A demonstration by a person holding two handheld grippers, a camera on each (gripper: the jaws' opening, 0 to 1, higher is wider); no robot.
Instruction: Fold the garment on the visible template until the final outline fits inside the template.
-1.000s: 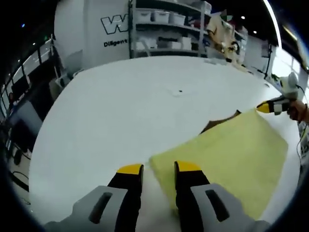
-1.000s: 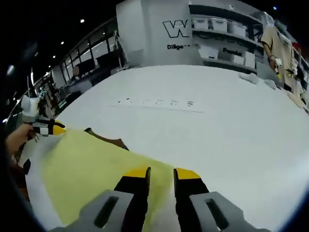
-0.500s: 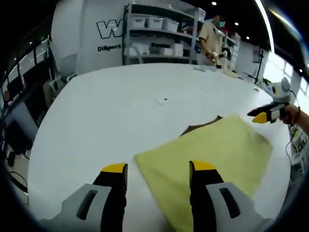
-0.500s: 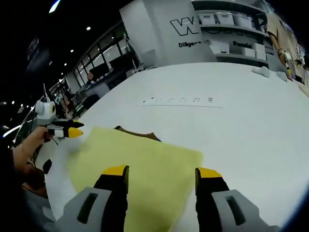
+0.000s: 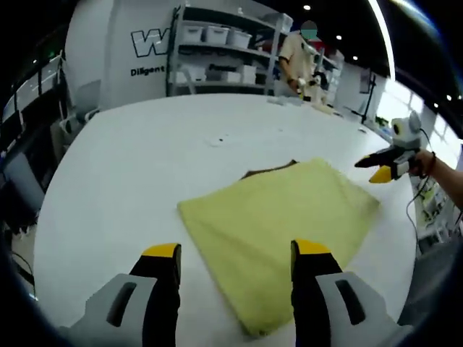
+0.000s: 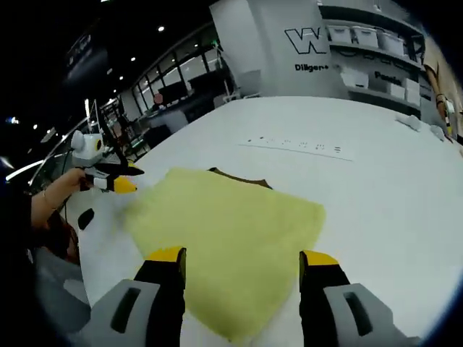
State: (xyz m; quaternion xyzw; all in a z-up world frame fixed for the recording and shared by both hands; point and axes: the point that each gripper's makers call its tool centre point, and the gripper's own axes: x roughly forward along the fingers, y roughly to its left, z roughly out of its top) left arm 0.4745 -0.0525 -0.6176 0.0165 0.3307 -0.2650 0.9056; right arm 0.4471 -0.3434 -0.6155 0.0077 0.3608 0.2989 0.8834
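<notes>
Spreading across both views, the white desk (image 5: 130, 166) carries the folded yellow garment (image 5: 282, 217) lying flat near its middle, with a dark brown template (image 5: 269, 169) peeking out from under the far edge of the cloth. Behind the desk stand grey shelves (image 5: 224, 54) with bins, and a person (image 5: 298, 58) beside them. In the left gripper view the left tool (image 5: 235, 249) hangs above the garment's near edge, jaws wide apart and holding nothing. The right tool (image 6: 242, 254) sits likewise over the cloth, jaws spread and empty; each tool also appears small at the other view's edge.
</notes>
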